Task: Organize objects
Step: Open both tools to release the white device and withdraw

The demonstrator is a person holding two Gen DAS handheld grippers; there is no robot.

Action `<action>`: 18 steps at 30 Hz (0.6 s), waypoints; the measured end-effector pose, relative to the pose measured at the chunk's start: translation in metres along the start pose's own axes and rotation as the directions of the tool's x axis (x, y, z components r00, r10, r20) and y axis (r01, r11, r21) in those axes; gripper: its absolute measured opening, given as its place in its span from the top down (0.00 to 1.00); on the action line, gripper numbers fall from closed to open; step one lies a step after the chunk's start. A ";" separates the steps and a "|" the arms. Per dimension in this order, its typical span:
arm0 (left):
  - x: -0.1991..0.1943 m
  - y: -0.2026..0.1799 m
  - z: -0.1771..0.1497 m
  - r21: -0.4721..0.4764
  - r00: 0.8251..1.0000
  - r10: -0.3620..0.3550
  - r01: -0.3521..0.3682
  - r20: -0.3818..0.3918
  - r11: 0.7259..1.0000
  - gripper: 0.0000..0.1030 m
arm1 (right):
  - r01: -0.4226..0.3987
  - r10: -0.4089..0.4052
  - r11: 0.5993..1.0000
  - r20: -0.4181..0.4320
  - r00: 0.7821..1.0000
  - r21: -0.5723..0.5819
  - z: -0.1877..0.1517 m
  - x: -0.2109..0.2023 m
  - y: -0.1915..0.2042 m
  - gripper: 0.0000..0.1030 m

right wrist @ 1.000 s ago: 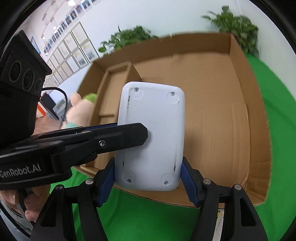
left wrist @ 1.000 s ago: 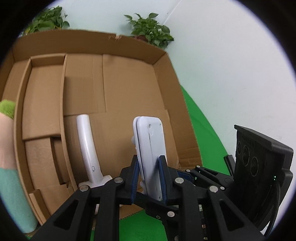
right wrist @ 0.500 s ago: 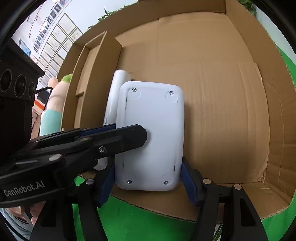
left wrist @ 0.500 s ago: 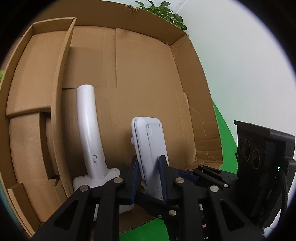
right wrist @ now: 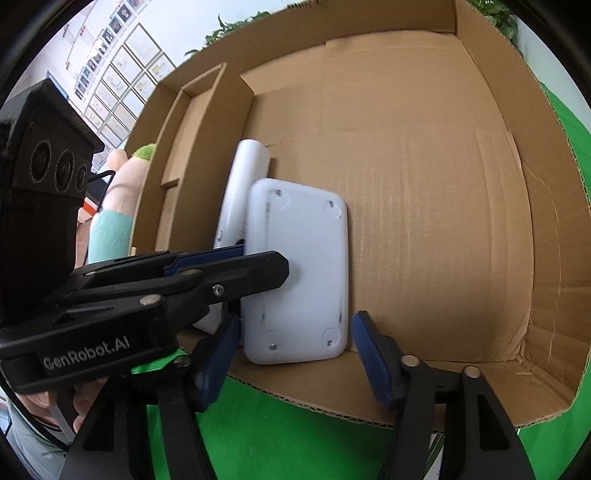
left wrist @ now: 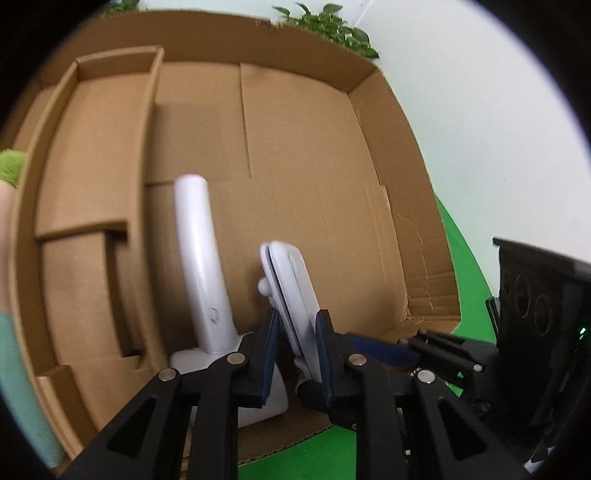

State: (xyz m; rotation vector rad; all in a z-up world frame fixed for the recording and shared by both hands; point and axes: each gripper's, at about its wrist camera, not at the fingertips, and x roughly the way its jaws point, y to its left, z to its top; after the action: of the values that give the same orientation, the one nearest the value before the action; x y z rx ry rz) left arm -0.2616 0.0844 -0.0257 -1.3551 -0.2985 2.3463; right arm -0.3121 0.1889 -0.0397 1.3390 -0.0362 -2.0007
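A flat white device [right wrist: 299, 280] stands on its edge inside the open cardboard box [right wrist: 424, 184], close to the near wall. My left gripper [left wrist: 295, 328] is shut on its thin sides, and its black fingers [right wrist: 258, 266] reach in from the left. My right gripper [right wrist: 299, 325] is closing; the near end of the device [left wrist: 291, 291] lies between its blue pads [right wrist: 373, 362], which stand clear of it, with a gap on the right. Just left of the device a white curved handle on a base [left wrist: 199, 266] stands in the box.
Cardboard dividers [left wrist: 92, 147] form compartments along the box's left side. A peach, green and teal plush toy [right wrist: 114, 206] lies outside the left wall. Green cloth [right wrist: 295, 424] covers the table in front. Potted plants [left wrist: 325, 29] stand behind the box.
Both grippers sank with the white device into the box, beside the white handle. The right pads, pressed on its sides before, now stand off it. The device leans left.
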 end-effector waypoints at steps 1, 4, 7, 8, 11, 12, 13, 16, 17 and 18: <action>-0.005 0.001 0.002 0.000 1.000 -0.005 0.005 0.015 1.000 0.82 | 0.000 0.000 1.000 0.001 1.000 -0.002 0.000 0.000 0.002 0.53; -0.019 0.005 0.005 -0.006 0.998 0.004 -0.004 0.056 1.000 0.81 | 0.055 -0.055 0.998 0.016 0.998 -0.015 -0.001 0.002 0.012 0.55; -0.031 0.014 0.005 -0.026 0.997 0.018 -0.016 0.081 1.000 0.81 | 0.092 -0.092 0.996 0.031 0.995 -0.004 -0.003 0.003 0.016 0.55; -0.033 0.017 0.004 -0.034 0.996 0.022 -0.019 0.086 0.999 0.81 | 0.106 -0.106 0.994 0.036 0.994 0.003 -0.003 0.003 0.017 0.55; -0.041 0.024 0.003 -0.046 0.994 0.030 -0.025 0.103 0.999 0.81 | 0.135 -0.135 0.991 0.040 0.990 0.010 -0.003 0.004 0.022 0.54; -0.044 0.025 0.002 -0.044 0.994 0.033 -0.028 0.109 0.999 0.81 | 0.135 -0.135 0.991 0.038 0.990 0.010 -0.002 0.004 0.022 0.53; -0.048 0.026 0.000 -0.039 0.993 0.036 -0.032 0.116 0.999 0.81 | 0.122 -0.122 0.992 0.033 0.992 0.014 -0.001 0.003 0.021 0.53; -0.056 0.029 -0.006 -0.022 0.990 0.045 -0.043 0.131 0.999 0.81 | 0.066 -0.068 0.997 0.052 0.996 0.050 -0.001 -0.008 0.011 0.46; -0.057 0.029 -0.007 -0.017 0.989 0.050 -0.048 0.137 0.999 0.81 | 0.066 -0.071 0.996 0.073 0.995 0.062 -0.001 -0.013 0.007 0.39; -0.059 0.029 -0.009 -0.011 0.988 0.056 -0.055 0.144 0.998 0.81 | 0.075 -0.081 0.995 0.086 0.993 0.067 -0.001 -0.017 0.004 0.39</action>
State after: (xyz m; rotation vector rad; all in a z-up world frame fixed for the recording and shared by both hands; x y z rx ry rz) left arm -0.2351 0.0319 0.0044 -1.2128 -0.3156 2.4970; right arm -0.3060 0.1957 -0.0250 1.3088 -0.0909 -2.1406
